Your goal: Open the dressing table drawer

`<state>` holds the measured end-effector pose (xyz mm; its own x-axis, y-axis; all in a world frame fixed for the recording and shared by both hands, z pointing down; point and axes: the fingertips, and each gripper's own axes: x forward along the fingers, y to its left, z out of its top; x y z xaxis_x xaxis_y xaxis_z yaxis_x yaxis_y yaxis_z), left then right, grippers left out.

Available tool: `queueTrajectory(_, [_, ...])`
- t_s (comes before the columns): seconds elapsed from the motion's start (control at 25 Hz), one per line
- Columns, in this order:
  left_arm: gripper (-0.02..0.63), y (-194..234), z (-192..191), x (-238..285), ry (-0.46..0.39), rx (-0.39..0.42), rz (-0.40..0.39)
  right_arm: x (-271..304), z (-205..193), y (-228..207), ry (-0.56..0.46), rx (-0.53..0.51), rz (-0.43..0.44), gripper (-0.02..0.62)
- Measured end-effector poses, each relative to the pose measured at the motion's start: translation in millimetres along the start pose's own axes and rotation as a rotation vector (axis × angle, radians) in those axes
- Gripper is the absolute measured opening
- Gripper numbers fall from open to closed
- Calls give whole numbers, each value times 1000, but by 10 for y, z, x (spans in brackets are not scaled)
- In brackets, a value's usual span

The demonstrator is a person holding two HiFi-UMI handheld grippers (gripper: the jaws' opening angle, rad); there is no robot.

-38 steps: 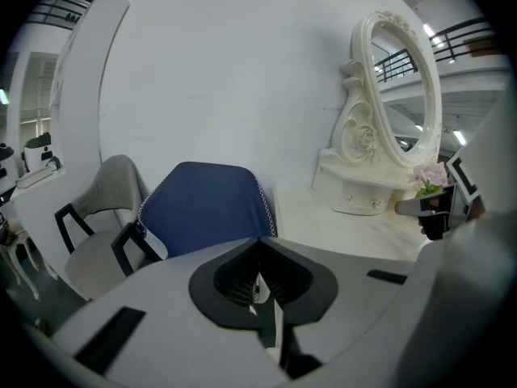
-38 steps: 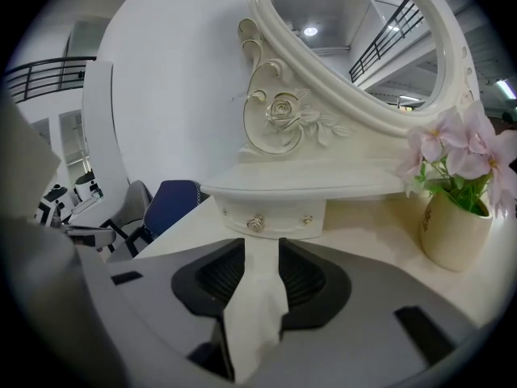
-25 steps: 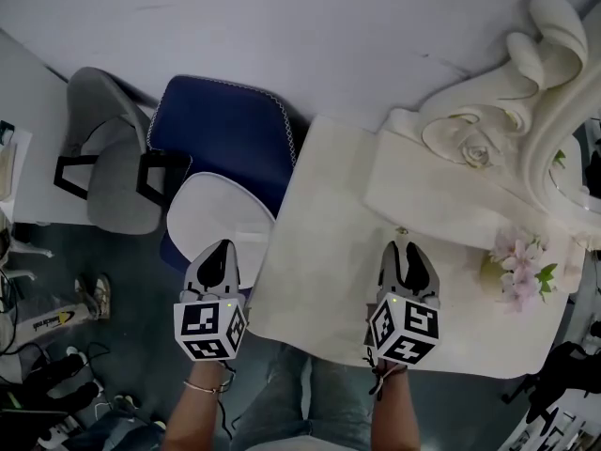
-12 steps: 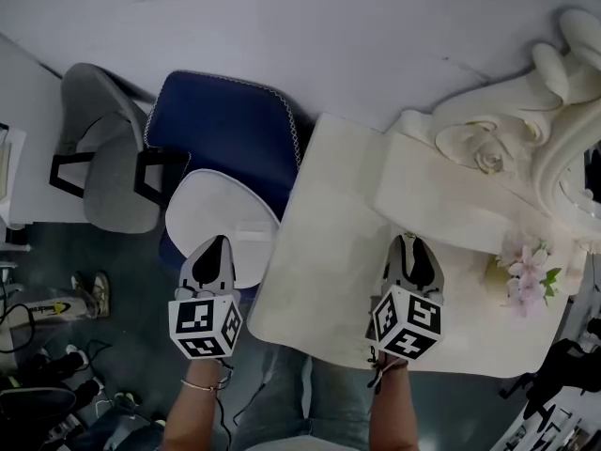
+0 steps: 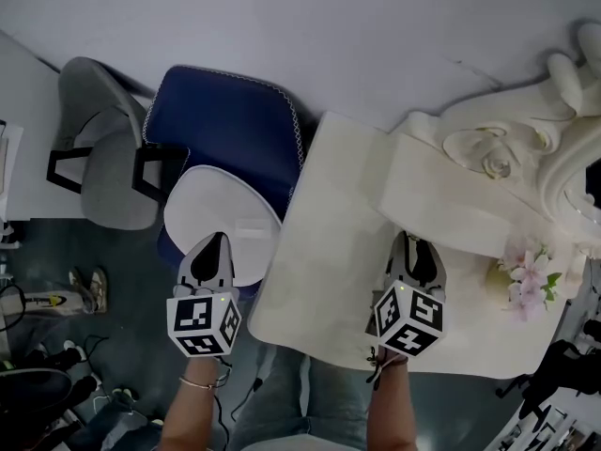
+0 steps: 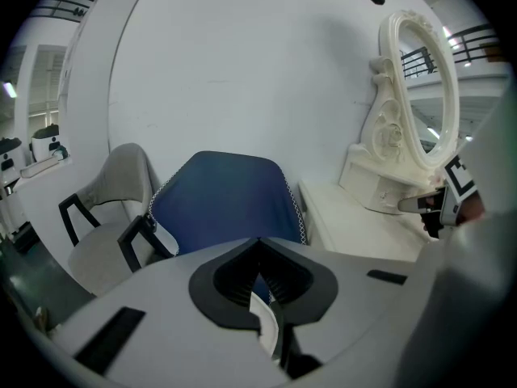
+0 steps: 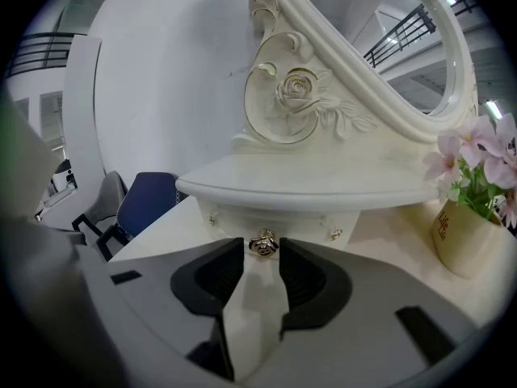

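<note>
Knob (image 7: 262, 244) lined up: the right gripper (image 7: 262, 259), jaws spread and empty, points at the rose-shaped pull on the small drawer (image 7: 299, 221) under the shelf of the cream dressing table (image 5: 324, 261). The pull sits just at the gap between the jaw tips, and whether they touch it cannot be told. The drawer looks shut. The left gripper (image 6: 260, 242) hangs off the table's side above a blue chair (image 6: 222, 196), tips pressed together on nothing (it has no visible part in the job). The pull is small and rounded, so a grip closing short of it or off-centre would likely slip free. A tug angled sideways could bind the drawer in its frame, and a wide swing might clip the flower pot (image 7: 464, 234) nearby on the right. Only legible writing: "Life" on the pot, with smaller print beneath too fine to read.
</note>
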<state>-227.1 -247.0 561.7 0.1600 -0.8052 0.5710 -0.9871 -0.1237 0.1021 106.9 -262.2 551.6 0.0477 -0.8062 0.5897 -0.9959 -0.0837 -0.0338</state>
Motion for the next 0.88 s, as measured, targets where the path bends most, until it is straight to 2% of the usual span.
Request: queueTrajectory(0.88, [18, 23, -63, 20, 7, -25, 9, 26, 22, -31, -2, 7, -34, 106])
